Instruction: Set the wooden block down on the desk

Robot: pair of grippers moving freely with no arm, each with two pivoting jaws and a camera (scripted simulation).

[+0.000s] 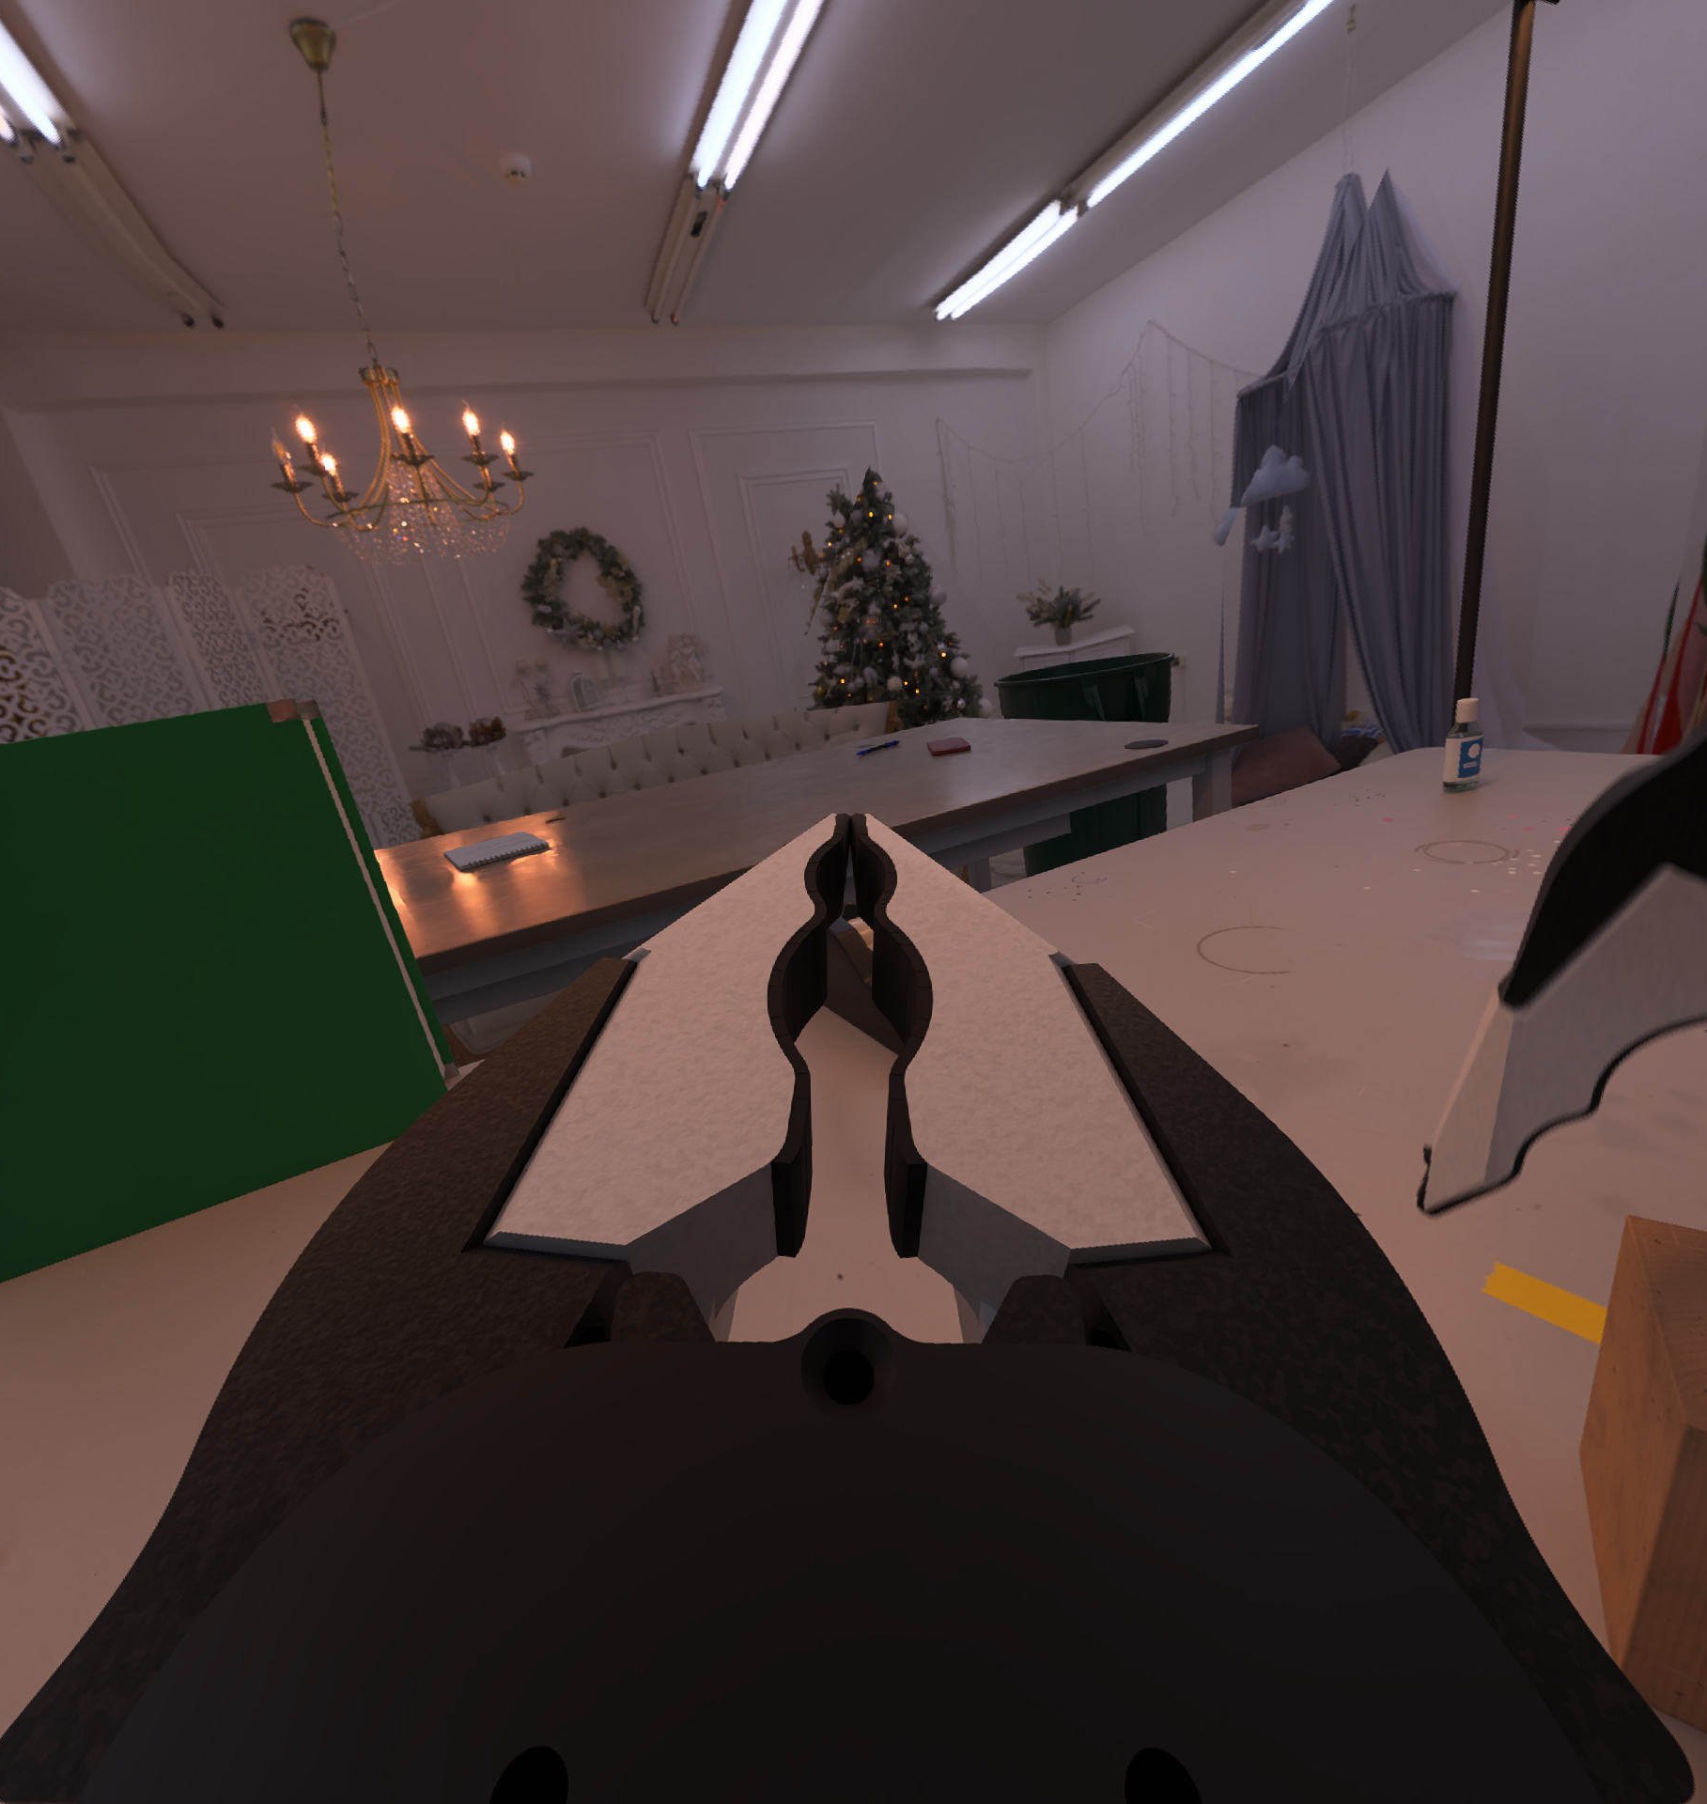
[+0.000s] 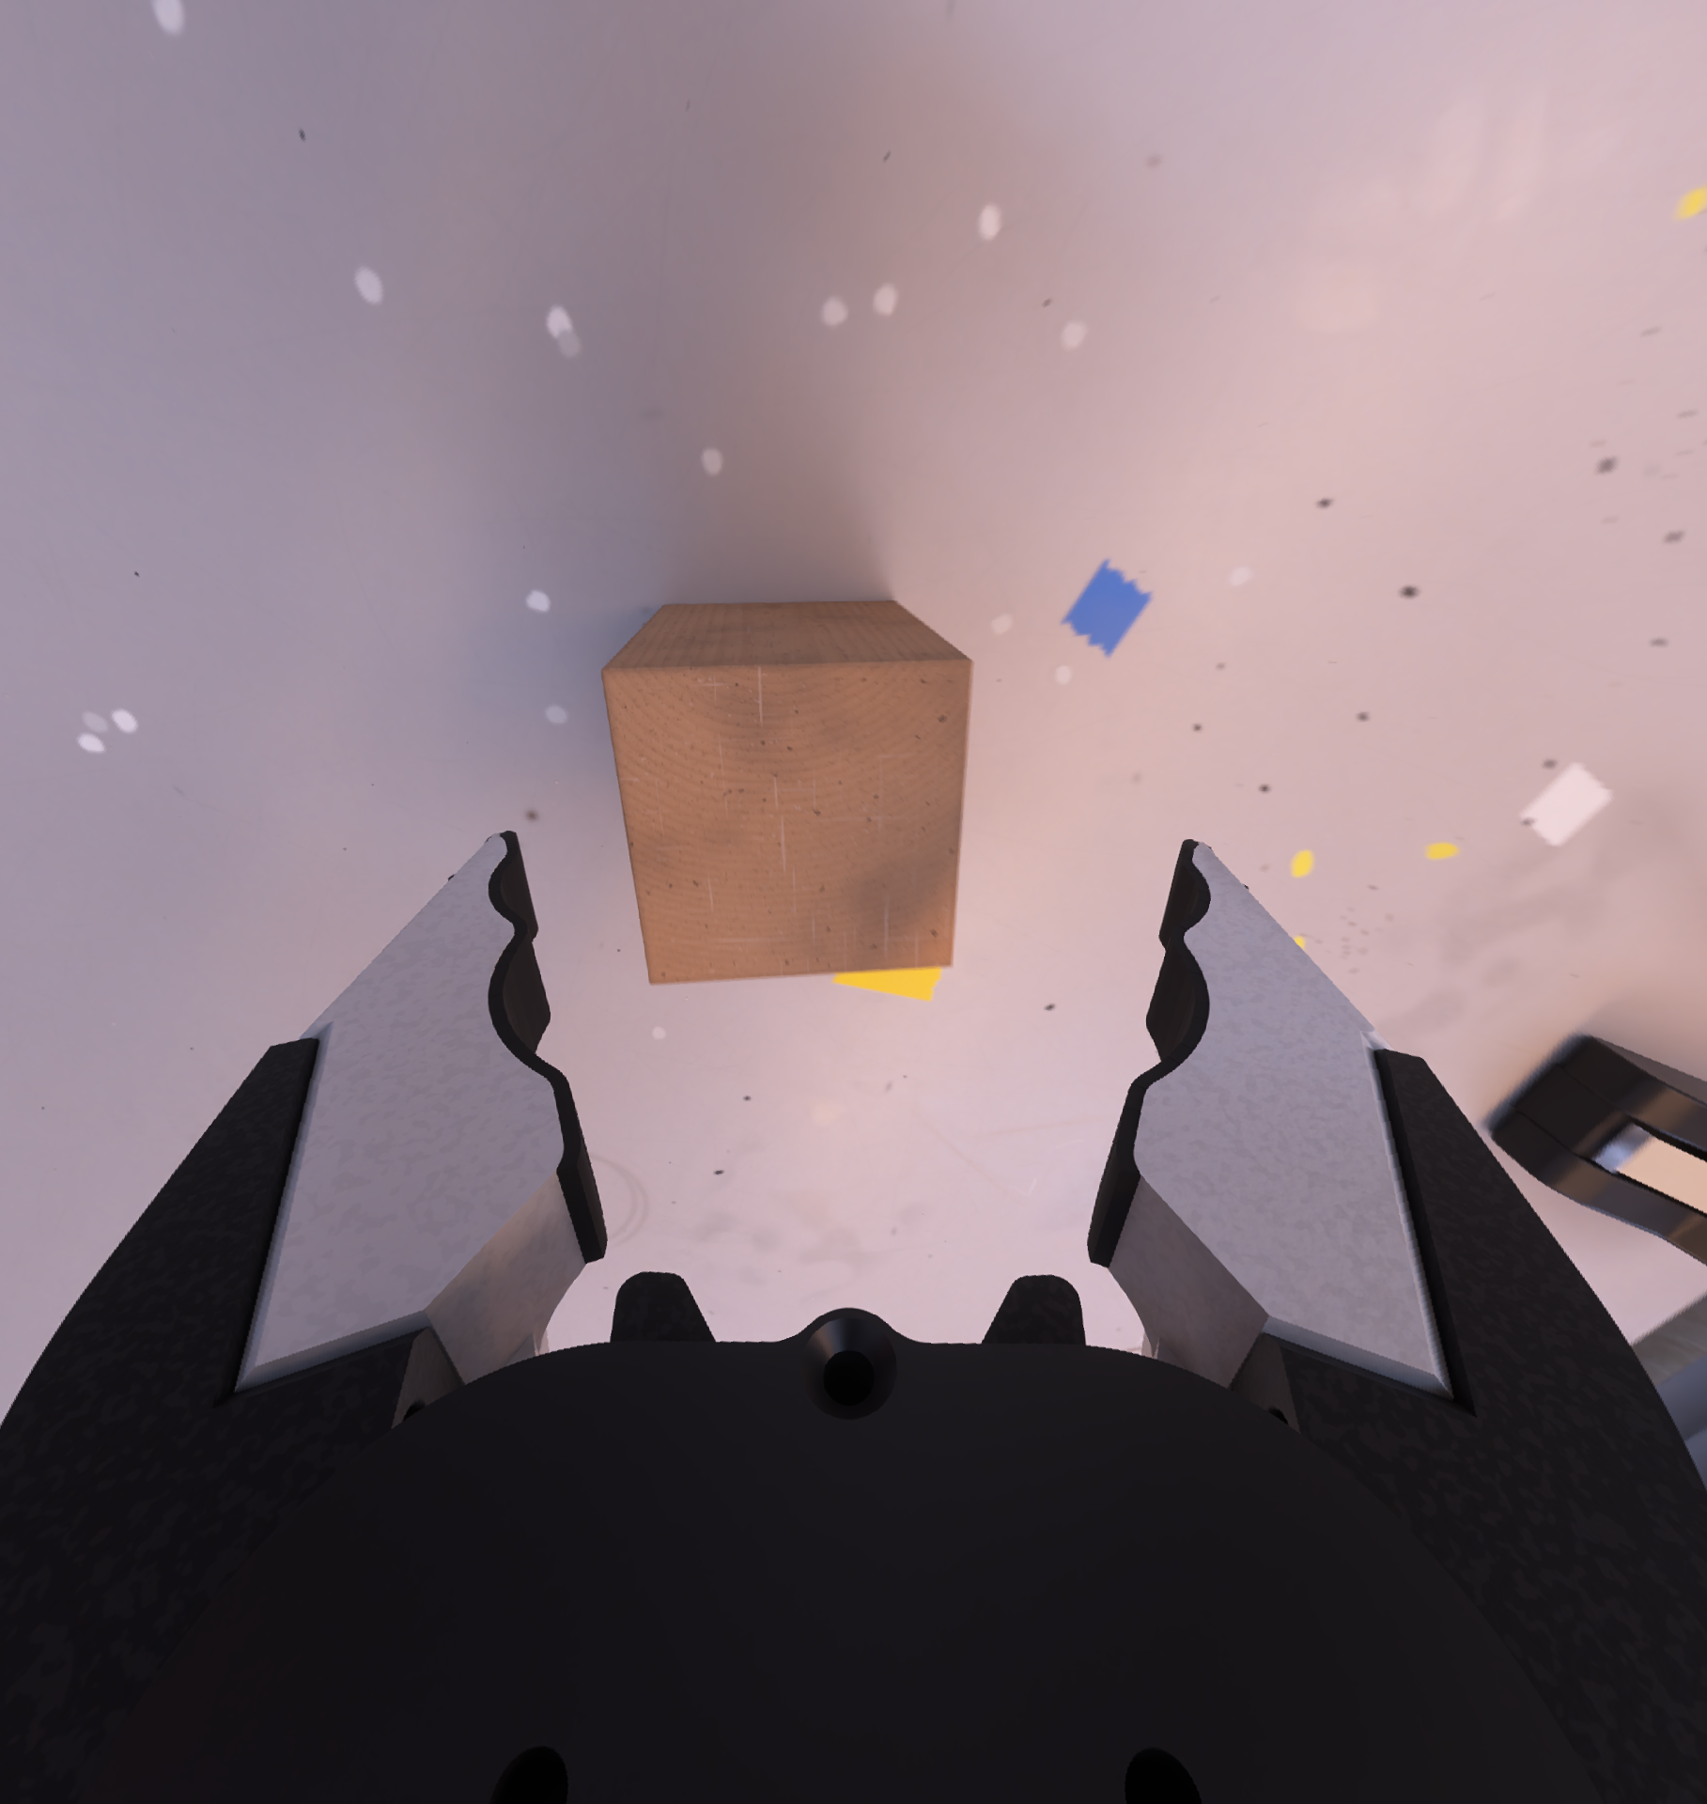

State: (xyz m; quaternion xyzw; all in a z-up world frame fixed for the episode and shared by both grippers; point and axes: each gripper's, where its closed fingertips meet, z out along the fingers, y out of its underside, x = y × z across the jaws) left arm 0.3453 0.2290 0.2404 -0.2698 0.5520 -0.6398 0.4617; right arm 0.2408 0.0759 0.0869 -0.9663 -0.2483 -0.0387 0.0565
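Note:
A light wooden block (image 2: 789, 796) stands on the pale speckled desk (image 2: 342, 488), below and ahead of my right gripper (image 2: 849, 849). The right gripper looks straight down, is open and empty, and its fingers are apart from the block. The block also shows in the left wrist view (image 1: 1674, 1464) at the right edge, resting on the desk (image 1: 1220, 1025). My left gripper (image 1: 849, 825) is shut and empty, held level above the desk. The right gripper's finger (image 1: 1552, 1064) hangs above the block in that view.
A green board (image 1: 166, 976) leans at the left. A small bottle (image 1: 1462, 747) stands far back on the desk by a dark pole (image 1: 1498, 342). Yellow tape (image 2: 893, 981) lies beside the block, a blue scrap (image 2: 1106, 605) beyond it. A long wooden table (image 1: 781, 810) lies behind.

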